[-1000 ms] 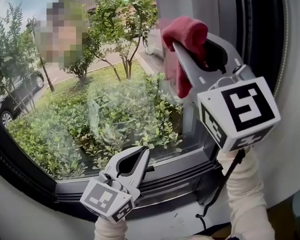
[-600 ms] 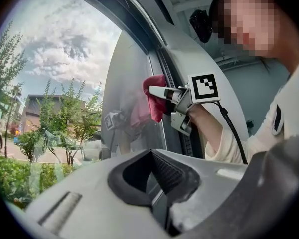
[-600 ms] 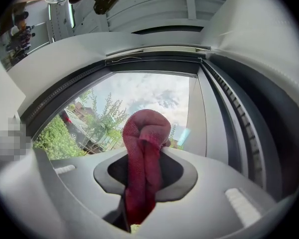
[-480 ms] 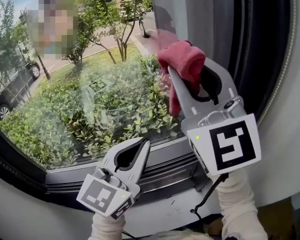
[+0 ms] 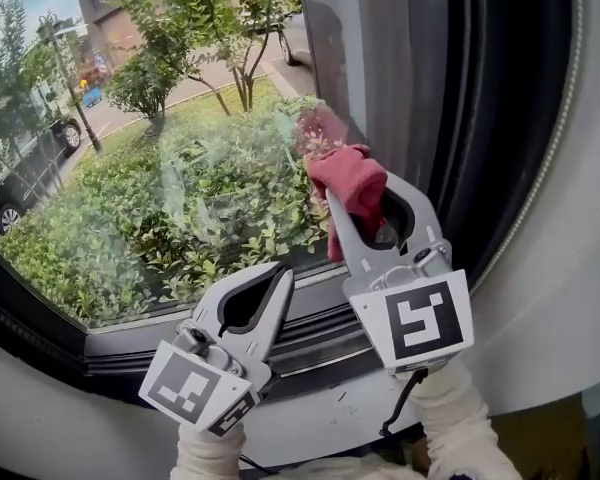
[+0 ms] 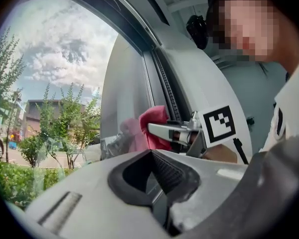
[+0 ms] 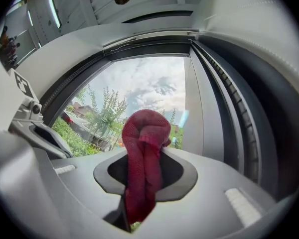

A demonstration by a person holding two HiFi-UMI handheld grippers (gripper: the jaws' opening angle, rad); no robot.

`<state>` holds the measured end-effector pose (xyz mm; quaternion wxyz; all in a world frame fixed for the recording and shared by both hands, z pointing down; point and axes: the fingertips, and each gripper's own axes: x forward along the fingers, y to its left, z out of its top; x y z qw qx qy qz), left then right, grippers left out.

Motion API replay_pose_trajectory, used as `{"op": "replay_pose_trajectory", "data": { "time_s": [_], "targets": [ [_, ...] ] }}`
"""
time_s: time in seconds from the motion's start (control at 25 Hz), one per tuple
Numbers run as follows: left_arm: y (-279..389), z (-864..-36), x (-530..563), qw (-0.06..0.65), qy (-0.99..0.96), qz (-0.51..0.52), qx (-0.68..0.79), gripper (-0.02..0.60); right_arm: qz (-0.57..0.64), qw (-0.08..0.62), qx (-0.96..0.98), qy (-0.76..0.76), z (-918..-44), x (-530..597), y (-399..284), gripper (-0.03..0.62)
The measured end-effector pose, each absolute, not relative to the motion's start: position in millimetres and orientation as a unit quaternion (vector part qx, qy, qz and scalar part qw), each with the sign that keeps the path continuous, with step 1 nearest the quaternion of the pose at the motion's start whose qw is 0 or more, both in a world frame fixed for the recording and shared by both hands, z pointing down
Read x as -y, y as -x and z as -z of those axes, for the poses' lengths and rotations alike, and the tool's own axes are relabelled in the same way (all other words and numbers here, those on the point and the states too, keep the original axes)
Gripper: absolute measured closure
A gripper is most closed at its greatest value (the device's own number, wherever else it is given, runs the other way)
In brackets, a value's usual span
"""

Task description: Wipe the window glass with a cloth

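Note:
A bunched red cloth (image 5: 351,183) is clamped in my right gripper (image 5: 332,190), whose tip presses it against the window glass (image 5: 180,168) near the lower right corner of the pane. In the right gripper view the cloth (image 7: 144,153) hangs down between the jaws, with the glass (image 7: 139,93) behind it. My left gripper (image 5: 283,268) is shut on nothing and held low by the bottom frame, left of the right one. The left gripper view shows the cloth (image 6: 154,126) and the right gripper (image 6: 149,128) to the right of the pane.
A dark window frame (image 5: 310,338) runs along the bottom, and a black seal with a grey pillar (image 5: 450,118) borders the right side. A white curved wall (image 5: 560,298) lies to the right. Outside are shrubs (image 5: 130,228), trees and a parked car (image 5: 5,183).
My right gripper has moved the cloth downward and slightly left along the right edge of the glass. The left gripper stayed low by the frame, shifting only a little.

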<state>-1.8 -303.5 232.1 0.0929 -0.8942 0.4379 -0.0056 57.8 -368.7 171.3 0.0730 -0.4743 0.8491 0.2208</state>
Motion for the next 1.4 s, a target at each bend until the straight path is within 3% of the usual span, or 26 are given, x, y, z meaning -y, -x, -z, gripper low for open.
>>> {"op": "replay_pose_trajectory", "data": {
  "time_s": [0.4, 1.4],
  "targets": [
    [6, -226, 299, 0.097, 0.893, 0.001, -0.44, 0.581, -0.179, 0.066, -0.854, 0.485, -192, 372, -55, 0.471],
    [38, -180, 294, 0.098, 0.899, -0.032, -0.425, 0.581, -0.298, 0.071, -0.828, 0.469, 12, 358, -47, 0.468]
  ]
}}
